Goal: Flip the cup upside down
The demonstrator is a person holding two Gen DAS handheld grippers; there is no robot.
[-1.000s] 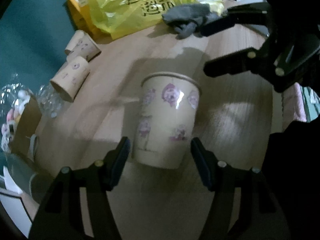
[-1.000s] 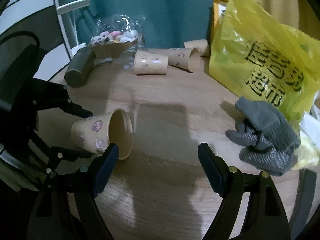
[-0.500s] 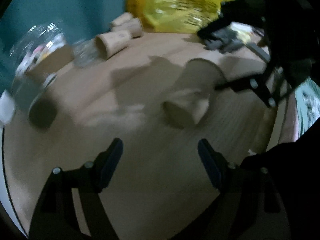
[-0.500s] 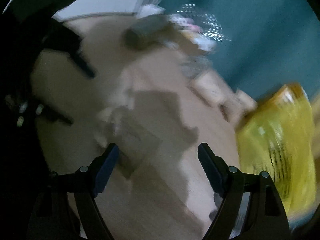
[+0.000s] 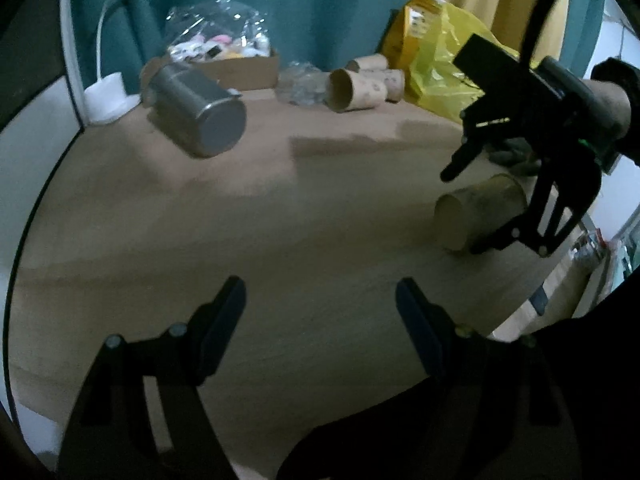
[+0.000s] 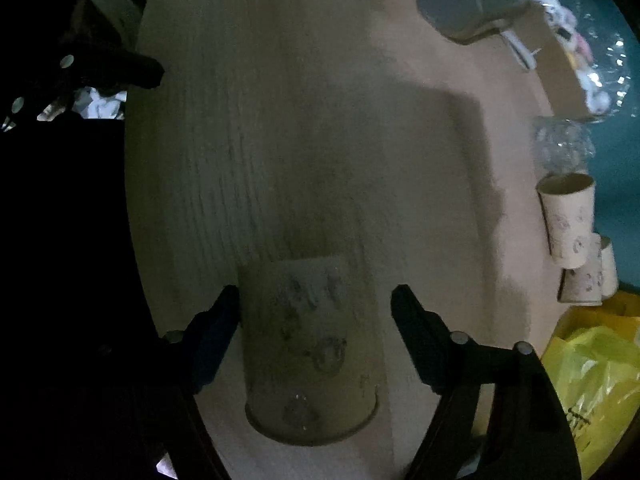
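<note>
A paper cup [image 6: 308, 340] with pink cartoon prints lies on its side on the wooden table [image 6: 320, 140], its base pointing away from my right gripper [image 6: 316, 304]. The right gripper is open, with one finger on each side of the cup; the left finger looks close to the cup wall. The left wrist view shows the same cup [image 5: 476, 212] at the right, between the right gripper's fingers [image 5: 460, 164]. My left gripper [image 5: 320, 304] is open and empty, well to the left of the cup above bare table.
A steel mug [image 5: 196, 108] lies on its side at the back left. Several more paper cups [image 5: 360, 86] lie at the back beside a yellow plastic bag [image 5: 436, 76]. A cardboard box with wrapped items [image 5: 224, 56] and a white lamp base [image 5: 106, 96] stand behind.
My left gripper let the cup go and drew back to the left. My right gripper swung round and came down over the cup, which now lies on its side between its fingers.
</note>
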